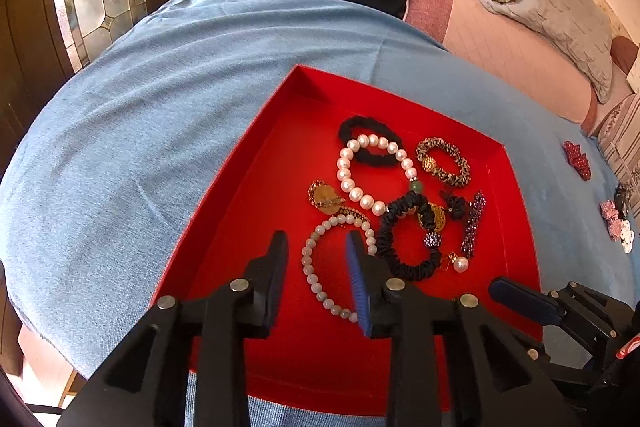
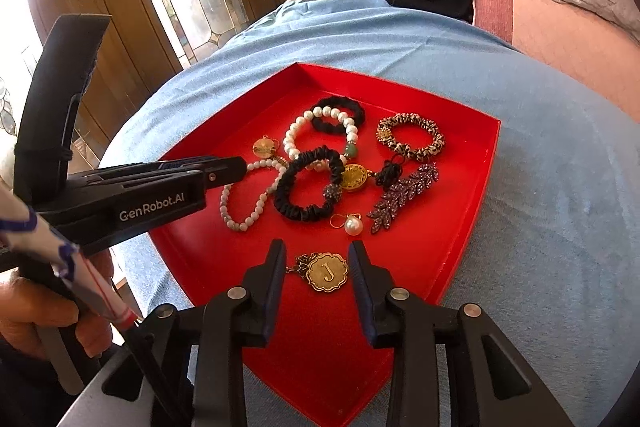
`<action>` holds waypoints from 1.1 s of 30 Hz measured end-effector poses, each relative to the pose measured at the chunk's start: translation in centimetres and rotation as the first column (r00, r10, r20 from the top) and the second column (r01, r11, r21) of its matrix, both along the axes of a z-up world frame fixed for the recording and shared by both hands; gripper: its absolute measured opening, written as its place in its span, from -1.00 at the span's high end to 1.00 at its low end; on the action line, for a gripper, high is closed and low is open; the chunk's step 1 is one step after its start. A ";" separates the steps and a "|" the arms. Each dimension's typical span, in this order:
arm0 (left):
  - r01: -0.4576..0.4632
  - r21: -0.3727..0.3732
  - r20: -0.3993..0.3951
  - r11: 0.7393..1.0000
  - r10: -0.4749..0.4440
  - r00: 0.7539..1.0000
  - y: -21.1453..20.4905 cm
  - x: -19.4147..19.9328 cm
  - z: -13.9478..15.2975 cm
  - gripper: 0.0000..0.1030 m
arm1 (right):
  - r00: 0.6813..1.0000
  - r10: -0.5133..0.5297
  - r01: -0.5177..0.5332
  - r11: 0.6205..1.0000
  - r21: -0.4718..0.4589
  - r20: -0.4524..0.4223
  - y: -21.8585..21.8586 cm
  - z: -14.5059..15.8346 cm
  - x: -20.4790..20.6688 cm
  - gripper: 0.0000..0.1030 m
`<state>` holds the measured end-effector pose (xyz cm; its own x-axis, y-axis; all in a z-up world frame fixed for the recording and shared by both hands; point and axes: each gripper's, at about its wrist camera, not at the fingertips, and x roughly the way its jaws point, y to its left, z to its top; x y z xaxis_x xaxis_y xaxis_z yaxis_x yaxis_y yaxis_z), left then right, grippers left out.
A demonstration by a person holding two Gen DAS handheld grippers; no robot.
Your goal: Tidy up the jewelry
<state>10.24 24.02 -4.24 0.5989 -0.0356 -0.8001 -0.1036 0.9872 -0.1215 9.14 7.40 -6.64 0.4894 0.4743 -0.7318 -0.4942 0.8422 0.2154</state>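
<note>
Lying in one red tray (image 2: pixel 472 187) are two pearl bracelets (image 2: pixel 244 203), three scrunchies (image 2: pixel 308 191) and a gold "J" pendant (image 2: pixel 327 271); left tongs (image 1: pixel 318 267) and right tongs (image 2: pixel 318 267) are standing apart, gripping nothing.

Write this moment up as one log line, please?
left gripper: open over grey bead bracelet | right gripper: open around J pendant | red tray: holds jewelry

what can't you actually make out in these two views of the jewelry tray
- Left wrist view: the red tray's near edge is hidden behind the left gripper.
- Left wrist view: small items on the blue cloth at the right edge are too small to identify.
- Right wrist view: the chain on the J pendant disappears behind a finger of the right gripper.
</note>
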 end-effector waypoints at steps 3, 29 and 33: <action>-0.006 -0.001 0.002 1.000 0.006 1.000 0.1 0.0 0.1 0.45 | 1.000 -0.004 0.004 1.000 0.001 0.006 -0.3 0.3 -0.2 0.32; -0.318 0.255 0.398 0.913 0.201 0.895 -5.6 -10.8 8.3 -0.96 | 0.946 -0.130 0.171 0.978 -0.117 0.298 -8.7 7.2 -9.2 -0.78; -0.391 0.267 0.392 0.881 0.271 0.879 -6.2 -12.6 8.2 -0.96 | 0.937 -0.125 0.183 0.971 -0.152 0.327 -9.0 7.0 -10.3 -0.79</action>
